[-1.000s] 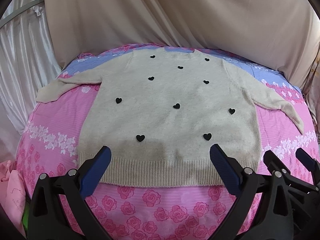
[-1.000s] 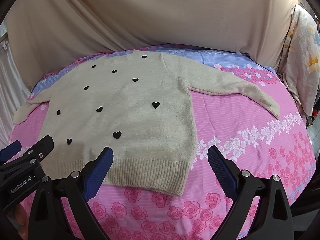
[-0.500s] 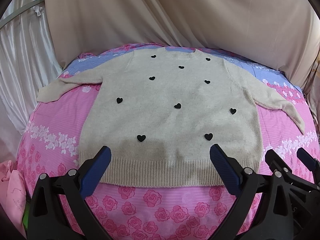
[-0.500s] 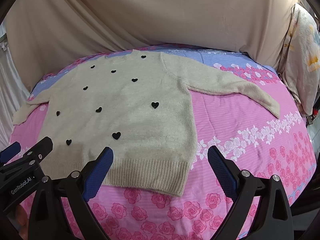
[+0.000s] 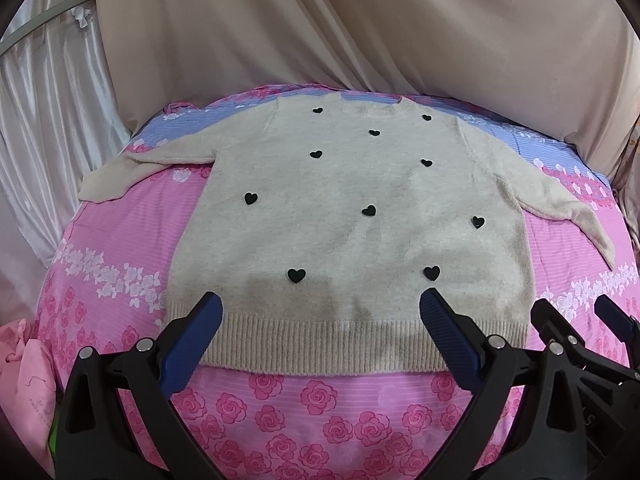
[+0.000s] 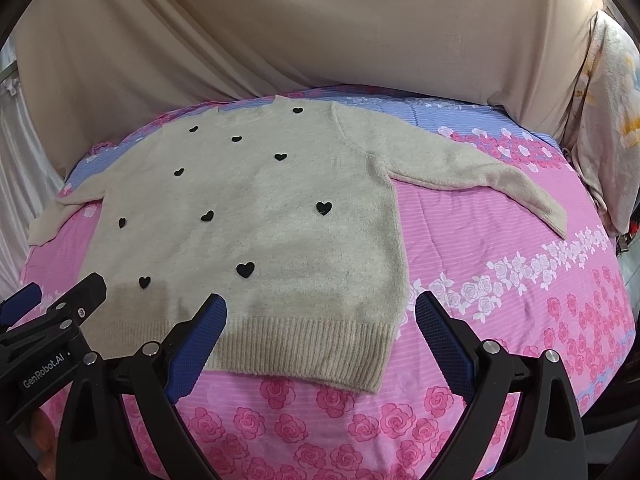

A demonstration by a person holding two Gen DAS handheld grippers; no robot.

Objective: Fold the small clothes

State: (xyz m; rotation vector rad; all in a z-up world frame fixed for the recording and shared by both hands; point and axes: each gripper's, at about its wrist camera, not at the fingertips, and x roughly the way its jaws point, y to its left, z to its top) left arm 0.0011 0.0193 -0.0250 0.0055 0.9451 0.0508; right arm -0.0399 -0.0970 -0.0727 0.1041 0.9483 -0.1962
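A beige knit sweater (image 5: 348, 220) with small black hearts lies flat on the pink floral bedsheet (image 5: 320, 404), front up, both sleeves spread out to the sides. Its ribbed hem (image 5: 328, 344) faces me. My left gripper (image 5: 320, 316) hovers open just above the hem, nothing between its blue-padded fingers. In the right wrist view the same sweater (image 6: 256, 216) fills the left half, with its right sleeve (image 6: 480, 176) stretched toward the bed edge. My right gripper (image 6: 320, 316) is open over the hem's right corner, holding nothing.
Beige draped cloth (image 5: 360, 28) hangs behind the bed, with a white satin curtain (image 5: 44, 112) at the left. A pink garment (image 5: 24, 384) lies at the bed's lower left edge. A patterned cloth (image 6: 612, 128) hangs at the far right.
Both views have shifted very slightly; the sweater sits a touch lower and to the right in the left wrist view. Both grippers stay open and the sweater has not moved.
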